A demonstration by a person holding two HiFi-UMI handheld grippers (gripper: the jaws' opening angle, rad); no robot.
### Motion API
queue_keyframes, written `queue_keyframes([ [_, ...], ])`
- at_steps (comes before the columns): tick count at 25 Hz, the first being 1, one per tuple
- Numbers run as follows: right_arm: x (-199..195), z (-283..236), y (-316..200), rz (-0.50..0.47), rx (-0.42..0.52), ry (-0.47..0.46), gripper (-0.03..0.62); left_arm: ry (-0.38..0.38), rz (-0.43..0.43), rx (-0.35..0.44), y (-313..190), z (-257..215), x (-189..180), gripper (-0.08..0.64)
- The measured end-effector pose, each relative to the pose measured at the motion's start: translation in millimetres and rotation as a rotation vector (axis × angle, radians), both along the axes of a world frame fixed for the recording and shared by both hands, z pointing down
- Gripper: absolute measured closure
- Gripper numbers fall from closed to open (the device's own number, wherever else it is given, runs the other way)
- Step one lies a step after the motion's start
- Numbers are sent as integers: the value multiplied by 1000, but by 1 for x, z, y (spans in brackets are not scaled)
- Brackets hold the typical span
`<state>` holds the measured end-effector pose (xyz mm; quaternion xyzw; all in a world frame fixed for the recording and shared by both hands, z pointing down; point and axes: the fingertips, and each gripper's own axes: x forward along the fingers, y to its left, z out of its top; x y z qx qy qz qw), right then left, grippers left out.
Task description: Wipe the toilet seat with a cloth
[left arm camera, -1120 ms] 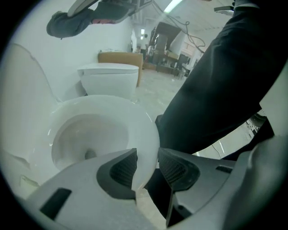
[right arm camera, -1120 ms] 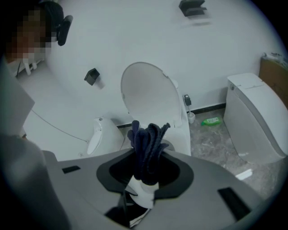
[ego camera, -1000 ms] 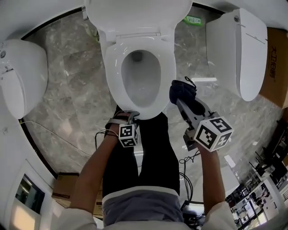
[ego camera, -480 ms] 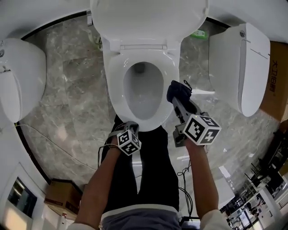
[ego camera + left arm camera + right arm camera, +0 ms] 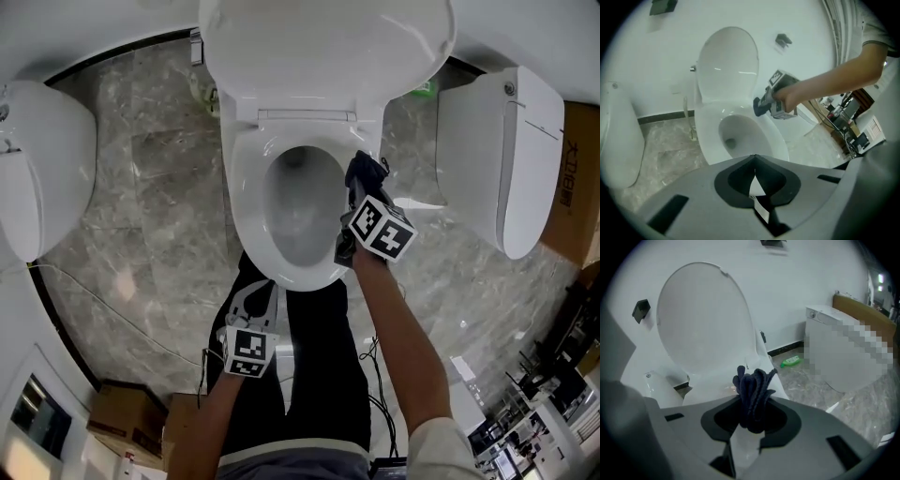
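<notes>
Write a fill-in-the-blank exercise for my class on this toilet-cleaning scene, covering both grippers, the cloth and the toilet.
1. The right gripper is shut on a dark blue ____.
2. The left gripper, well short of the toilet seat, has its jaws ____ on nothing.
3. The toilet lid is ____, not down.
4. Beyond the toilet seat lies a small ____ bottle.

Missing words: cloth; shut; up; green.
</notes>
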<state>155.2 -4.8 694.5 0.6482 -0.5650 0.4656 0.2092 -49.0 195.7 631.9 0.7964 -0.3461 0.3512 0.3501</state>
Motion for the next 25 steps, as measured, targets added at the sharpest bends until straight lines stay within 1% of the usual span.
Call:
queue_keyframes([
  [2, -7, 3, -9, -15, 11, 15, 494, -25, -75, 12, -6, -12, -13, 552],
  [4, -15, 6, -19, -40, 17, 39, 494, -52, -151, 5, -8, -20, -29, 551],
  [7, -21, 12, -32, -59, 16, 98, 494, -65, -274, -7, -9, -29, -50, 551],
  [9, -26, 18, -43, -66, 14, 128, 494, -67, -331, -6, -10, -33, -60, 551],
  [10, -29, 20, -47, -70, 13, 138, 494, -69, -343, -6, -10, -34, -62, 551],
  [13, -40, 25, -55, -87, 14, 158, 491, -58, -330, -13, -8, -31, -63, 551],
  [16, -54, 27, -60, -110, 21, 159, 489, 1, -279, -32, -6, -30, -54, 551],
  [17, -59, 28, -62, -116, 22, 156, 489, 9, -266, -38, -5, -30, -52, 551],
  [19, -66, 29, -64, -126, 22, 151, 489, 3, -255, -47, -2, -29, -51, 551],
  [21, -71, 30, -66, -136, 22, 152, 489, 11, -262, -61, 1, -28, -51, 551],
  [23, -76, 31, -67, -151, 24, 155, 489, 51, -270, -83, 3, -30, -46, 551],
  [25, -83, 31, -69, -169, 31, 156, 489, 86, -250, -89, 3, -35, -39, 551],
])
